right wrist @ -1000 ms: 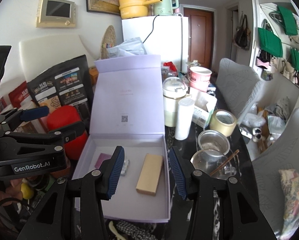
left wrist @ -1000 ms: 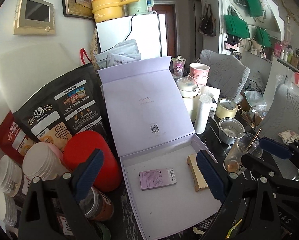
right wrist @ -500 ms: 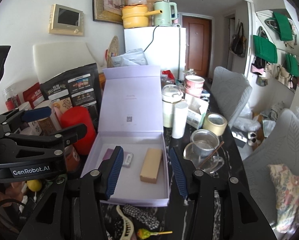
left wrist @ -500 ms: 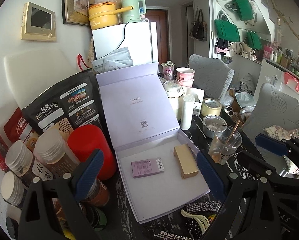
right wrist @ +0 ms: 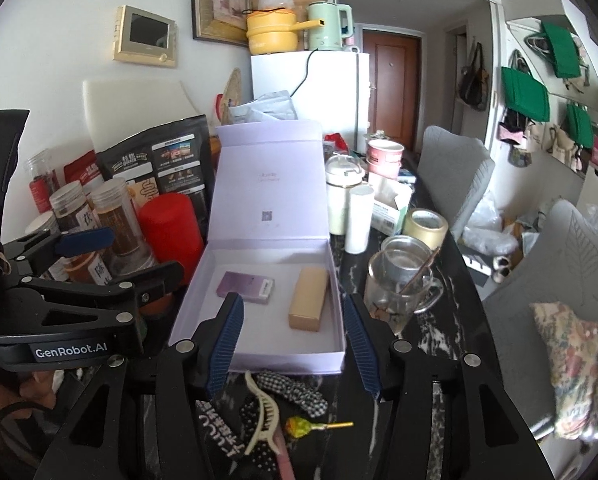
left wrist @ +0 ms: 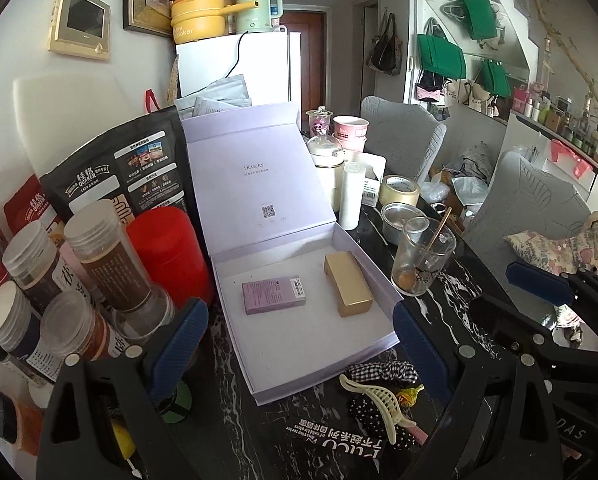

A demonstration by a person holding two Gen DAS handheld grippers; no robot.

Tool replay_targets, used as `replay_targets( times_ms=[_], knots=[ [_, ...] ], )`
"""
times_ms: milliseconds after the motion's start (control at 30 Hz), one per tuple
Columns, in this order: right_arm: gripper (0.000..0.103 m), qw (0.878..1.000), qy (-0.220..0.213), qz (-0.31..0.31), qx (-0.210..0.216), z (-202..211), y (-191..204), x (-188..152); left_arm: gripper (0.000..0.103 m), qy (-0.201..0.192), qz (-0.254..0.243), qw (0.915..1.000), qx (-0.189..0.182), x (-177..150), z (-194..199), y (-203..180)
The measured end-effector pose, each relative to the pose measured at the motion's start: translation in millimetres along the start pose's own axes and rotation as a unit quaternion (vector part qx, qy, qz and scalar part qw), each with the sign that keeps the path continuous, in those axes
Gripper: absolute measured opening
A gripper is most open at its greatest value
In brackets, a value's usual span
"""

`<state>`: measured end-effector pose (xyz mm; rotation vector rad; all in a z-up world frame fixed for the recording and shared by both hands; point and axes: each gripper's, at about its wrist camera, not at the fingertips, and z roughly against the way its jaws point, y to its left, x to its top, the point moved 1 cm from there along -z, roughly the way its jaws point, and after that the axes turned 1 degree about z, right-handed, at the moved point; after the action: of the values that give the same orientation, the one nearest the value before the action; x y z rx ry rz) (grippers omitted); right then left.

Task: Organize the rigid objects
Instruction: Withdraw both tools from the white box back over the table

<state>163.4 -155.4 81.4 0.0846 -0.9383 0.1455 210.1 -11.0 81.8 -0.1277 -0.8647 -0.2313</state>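
Observation:
An open lilac gift box [left wrist: 299, 376] [right wrist: 255, 354] with its lid standing up sits on the dark marble table. Inside lie a purple flat box [left wrist: 273, 295] [right wrist: 246, 287] and a gold box [left wrist: 348, 289] [right wrist: 309, 304], apart from each other. My left gripper [left wrist: 299, 344] is open and empty, above the box's near edge. My right gripper [right wrist: 293, 340] is open and empty, over the box's front wall. A cream hair claw [left wrist: 381, 402] [right wrist: 262, 416], a lollipop [right wrist: 313, 426] and checked fabric [right wrist: 295, 392] lie in front of the box.
Jars [left wrist: 111, 264], a red canister [left wrist: 167, 256] and oat bags [left wrist: 111, 176] crowd the left. A glass mug with a stick [left wrist: 423, 260] [right wrist: 399, 292], a metal cup [right wrist: 403, 256], tape roll [left wrist: 399, 191] and white bottles [left wrist: 351, 196] stand right of the box. Grey chairs [right wrist: 555, 264] are at the right.
Both grippers have drawn back and up from the box, still open. The hair claw, lollipop and fabric in front of the box have come into view.

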Motion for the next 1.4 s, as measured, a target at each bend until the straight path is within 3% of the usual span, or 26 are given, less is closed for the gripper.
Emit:
replay_targets(
  times_ms=[800, 1400],
  knots=[
    [0.054, 0.999, 0.027, -0.018, 0.020, 17.2, 9.9, -59.6, 0.095, 0.033, -0.007, 0.9988, -0.034, -58.4, 13.5, -6.0],
    [0.054, 0.996, 0.066, -0.048, 0.021, -3.4, -8.6, -101.7, 0.095, 0.081, 0.002, 0.9955, -0.048, -87.9, -21.9, -5.4]
  ],
)
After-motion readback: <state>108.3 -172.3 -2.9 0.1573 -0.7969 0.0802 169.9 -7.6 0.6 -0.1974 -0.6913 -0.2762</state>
